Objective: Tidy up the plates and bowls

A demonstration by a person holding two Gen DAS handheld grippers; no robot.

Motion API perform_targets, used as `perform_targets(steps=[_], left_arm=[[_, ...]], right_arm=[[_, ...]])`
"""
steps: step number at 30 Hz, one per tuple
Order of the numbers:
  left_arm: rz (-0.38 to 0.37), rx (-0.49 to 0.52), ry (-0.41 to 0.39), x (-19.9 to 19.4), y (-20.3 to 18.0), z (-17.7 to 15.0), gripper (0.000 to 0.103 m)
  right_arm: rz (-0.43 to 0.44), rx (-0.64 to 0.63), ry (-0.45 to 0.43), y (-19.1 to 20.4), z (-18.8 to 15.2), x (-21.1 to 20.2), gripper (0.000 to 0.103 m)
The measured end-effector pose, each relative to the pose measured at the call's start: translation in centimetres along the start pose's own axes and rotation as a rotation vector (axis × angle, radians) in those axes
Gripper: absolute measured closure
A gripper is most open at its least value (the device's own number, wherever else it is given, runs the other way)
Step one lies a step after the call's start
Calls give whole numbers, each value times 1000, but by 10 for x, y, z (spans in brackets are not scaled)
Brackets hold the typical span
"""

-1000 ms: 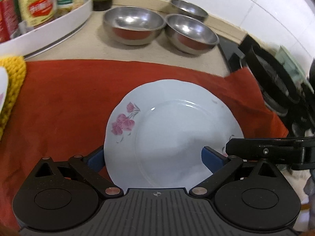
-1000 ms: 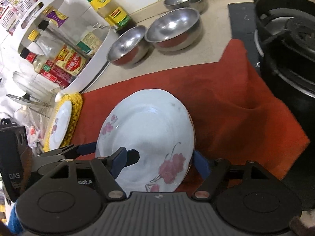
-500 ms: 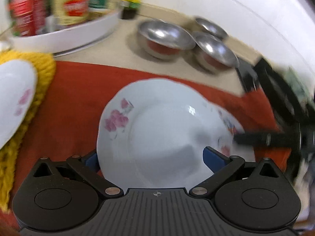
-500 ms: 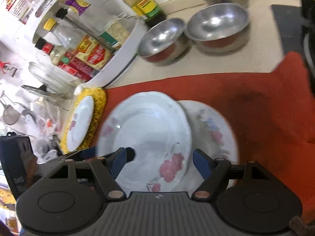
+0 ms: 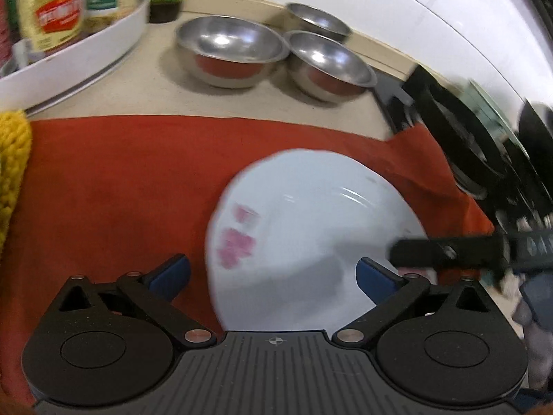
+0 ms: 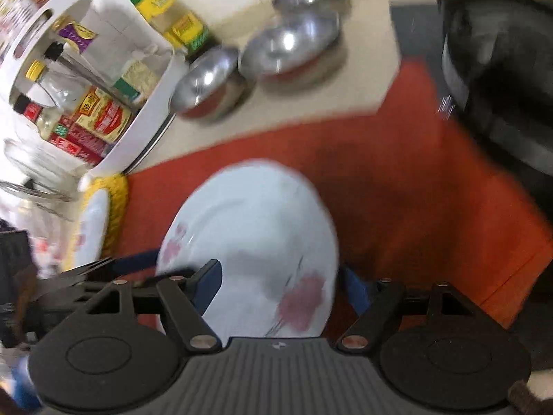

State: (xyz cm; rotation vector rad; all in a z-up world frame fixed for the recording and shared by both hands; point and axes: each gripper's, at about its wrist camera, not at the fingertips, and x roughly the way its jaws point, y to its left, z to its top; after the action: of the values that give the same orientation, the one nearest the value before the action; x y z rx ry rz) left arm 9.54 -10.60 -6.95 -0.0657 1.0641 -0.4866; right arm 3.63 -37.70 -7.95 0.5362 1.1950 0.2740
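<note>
A white flowered plate is seen on a red cloth, reaching between the open fingers of the left tool. Three steel bowls are set behind on the desk.

A beige counter fills the upper frame. On it lie a red cloth at centre, three steel bowls above, and a white round rack at upper left. A black stove sits at right.

text: none legible | jar labels | perhaps Chinese characters, blurred
</note>
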Motion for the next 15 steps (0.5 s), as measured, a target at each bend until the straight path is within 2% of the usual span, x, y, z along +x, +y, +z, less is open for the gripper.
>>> perform_targets(steps=[2, 5, 8, 10, 12, 15], left_arm=[[-33, 7, 7, 0, -6, -2, 0], [9, 10, 1, 2, -10, 0, 1], [41, -76, -2, -5, 4, 1, 1], [54, -107, -6, -10, 13, 1, 0], [85, -128, -16, -14, 20, -1, 1], [116, -169, -34, -20, 30, -2, 2]], right_arm=[[23, 15, -8, 0, -1, 2, 29], [18, 5, -4, 2, 0, 3, 29], [-2, -13, -4, 10, 2, 5, 28], [46, 13, 3, 11, 6, 8, 28], [82, -18, 17, 20, 9, 13, 28], [92, -49, 32, 31, 14, 27, 28]])
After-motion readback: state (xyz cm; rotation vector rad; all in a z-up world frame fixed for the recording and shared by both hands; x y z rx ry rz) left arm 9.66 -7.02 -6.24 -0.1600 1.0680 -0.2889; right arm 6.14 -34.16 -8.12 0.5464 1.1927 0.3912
